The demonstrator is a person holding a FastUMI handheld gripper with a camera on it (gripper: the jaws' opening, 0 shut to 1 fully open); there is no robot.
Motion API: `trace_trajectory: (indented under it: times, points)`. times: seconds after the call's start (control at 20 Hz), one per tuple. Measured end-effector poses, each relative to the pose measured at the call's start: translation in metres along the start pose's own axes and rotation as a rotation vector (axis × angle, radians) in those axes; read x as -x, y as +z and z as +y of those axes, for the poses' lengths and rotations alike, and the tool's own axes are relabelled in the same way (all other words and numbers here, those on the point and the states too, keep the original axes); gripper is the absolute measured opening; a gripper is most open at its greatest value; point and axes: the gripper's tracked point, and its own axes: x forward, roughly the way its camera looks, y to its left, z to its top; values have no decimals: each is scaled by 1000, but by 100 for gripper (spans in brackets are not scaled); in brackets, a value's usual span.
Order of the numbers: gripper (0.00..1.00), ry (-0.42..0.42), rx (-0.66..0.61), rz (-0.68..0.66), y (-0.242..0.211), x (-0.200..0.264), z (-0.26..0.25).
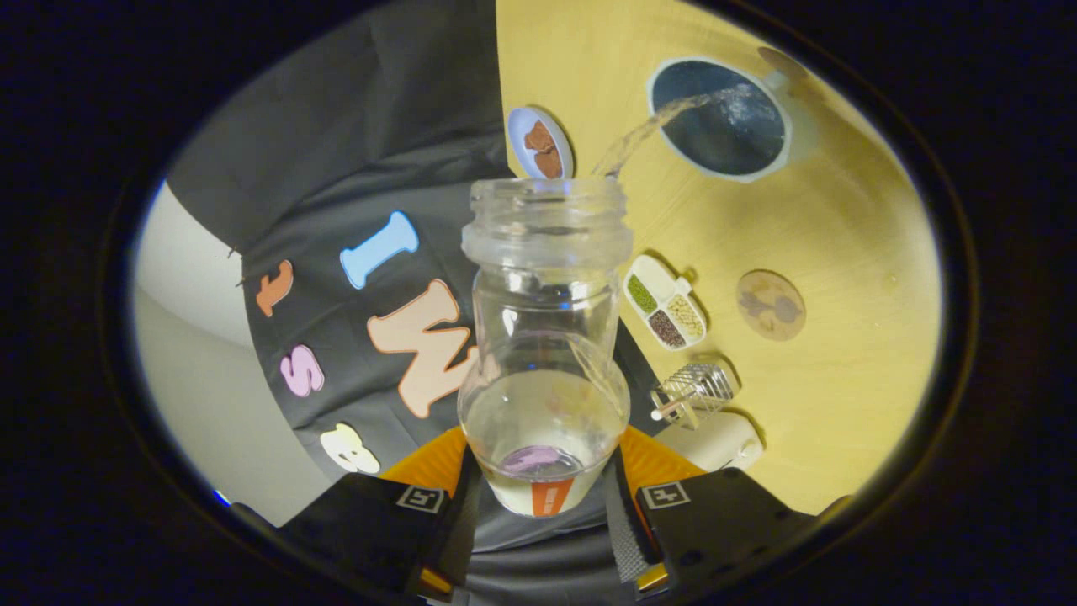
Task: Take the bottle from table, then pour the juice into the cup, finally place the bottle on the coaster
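Juice streams from our tilted bottle, clamped on both sides by the hand-held gripper, into the cup beyond. Coaster sits apart on open tabletop, past the compartment dish.

The gripper is showing dark, blocky finger housings, each one wearing a small square black-and-white marker on its upper face, with grey woven strapping running down between the two housings
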Motion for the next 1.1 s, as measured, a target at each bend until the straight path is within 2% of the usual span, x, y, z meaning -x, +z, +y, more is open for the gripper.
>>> trace_trajectory:
  times: [0.45,0.6,0.85,1.1]
  points:
    - [69,26,-116,-33,7,-8,9]
    - [69,18,-94,-29,3,-11,4]
    - [69,-53,166,4,-18,-8,-26]
    - [69,-160,621,19,-34,7,-52]
